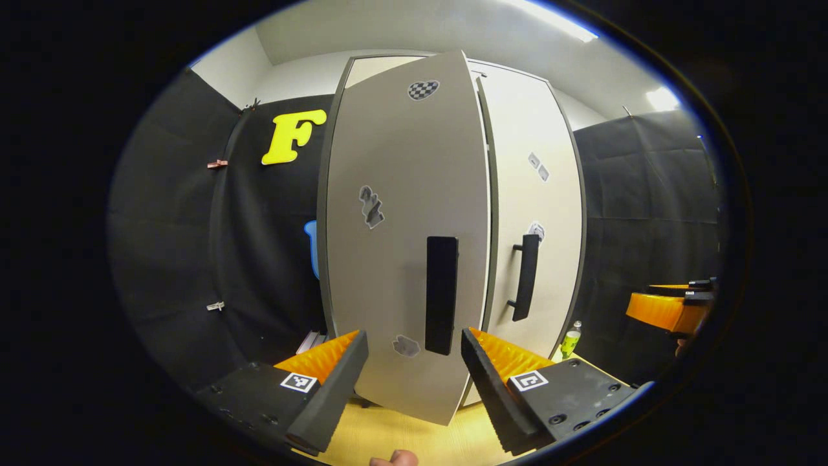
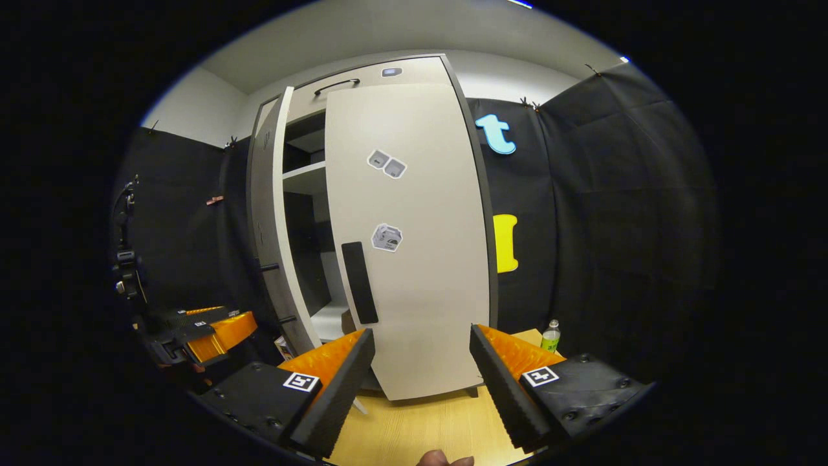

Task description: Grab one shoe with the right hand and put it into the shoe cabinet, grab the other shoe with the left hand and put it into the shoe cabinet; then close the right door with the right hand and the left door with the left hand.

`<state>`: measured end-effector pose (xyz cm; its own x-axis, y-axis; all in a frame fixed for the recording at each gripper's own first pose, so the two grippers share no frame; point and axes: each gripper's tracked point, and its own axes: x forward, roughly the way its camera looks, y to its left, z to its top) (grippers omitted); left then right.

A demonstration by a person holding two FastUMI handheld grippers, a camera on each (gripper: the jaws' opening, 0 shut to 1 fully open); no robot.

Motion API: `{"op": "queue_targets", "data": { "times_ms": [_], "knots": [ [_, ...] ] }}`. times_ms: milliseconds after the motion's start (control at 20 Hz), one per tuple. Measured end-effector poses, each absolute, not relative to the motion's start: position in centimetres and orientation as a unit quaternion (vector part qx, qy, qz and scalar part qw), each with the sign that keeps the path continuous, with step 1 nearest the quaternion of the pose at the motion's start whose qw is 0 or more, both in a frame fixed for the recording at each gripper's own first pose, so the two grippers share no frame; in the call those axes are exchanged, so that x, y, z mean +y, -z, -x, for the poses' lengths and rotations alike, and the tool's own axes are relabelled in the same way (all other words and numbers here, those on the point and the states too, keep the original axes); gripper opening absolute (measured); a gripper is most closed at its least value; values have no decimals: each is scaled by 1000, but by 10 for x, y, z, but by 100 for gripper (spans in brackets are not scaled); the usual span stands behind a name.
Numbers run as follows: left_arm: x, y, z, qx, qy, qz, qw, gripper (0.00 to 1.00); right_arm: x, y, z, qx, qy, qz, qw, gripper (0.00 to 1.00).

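Tall shoe cabinet (image 2: 414, 71) stands on wooden bench (image 2: 414, 430). Right door (image 2: 420, 259) shut; left door (image 1: 401, 213) partly ajar. Left gripper (image 1: 414, 378) near left door's dark handle (image 1: 441, 294), jaws spread, empty. Right gripper (image 2: 420, 382) faces right door, jaws spread, empty. Shoes: cannot tell where. Green bottle (image 2: 550, 335) right of cabinet.

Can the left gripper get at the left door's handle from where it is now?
Probably yes. The left gripper is open and faces the left door; its handle stands just above the gap between the fingers, with nothing in between.
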<state>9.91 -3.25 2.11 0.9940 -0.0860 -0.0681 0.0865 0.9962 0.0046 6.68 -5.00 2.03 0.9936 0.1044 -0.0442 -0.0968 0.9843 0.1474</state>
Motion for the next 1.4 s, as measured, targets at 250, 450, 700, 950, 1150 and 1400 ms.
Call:
{"op": "queue_targets", "data": {
  "times_ms": [250, 450, 700, 950, 1150, 1400],
  "knots": [
    [-31, -27, -78, 27, 44, -3, 999, 93, -45, -33, -60, 4, -46, -51, 998, 98],
    [-27, -28, -64, 24, 45, -5, 999, 93, -37, -35, -49, -2, -43, -48, 998, 98],
    [-20, -24, -55, 29, 45, -6, 999, 92, -34, -37, -43, -7, -35, -44, 998, 98],
    [-15, -27, -48, 23, 41, -6, 999, 93, -27, -38, -38, -10, -37, -42, 998, 98],
    [-14, -27, -47, 22, 38, -6, 999, 93, -24, -38, -37, -11, -40, -41, 998, 98],
    [-8, -28, -49, 21, 27, -6, 999, 93, -25, -36, -39, -11, -39, -36, 999, 98]
  ]
}}
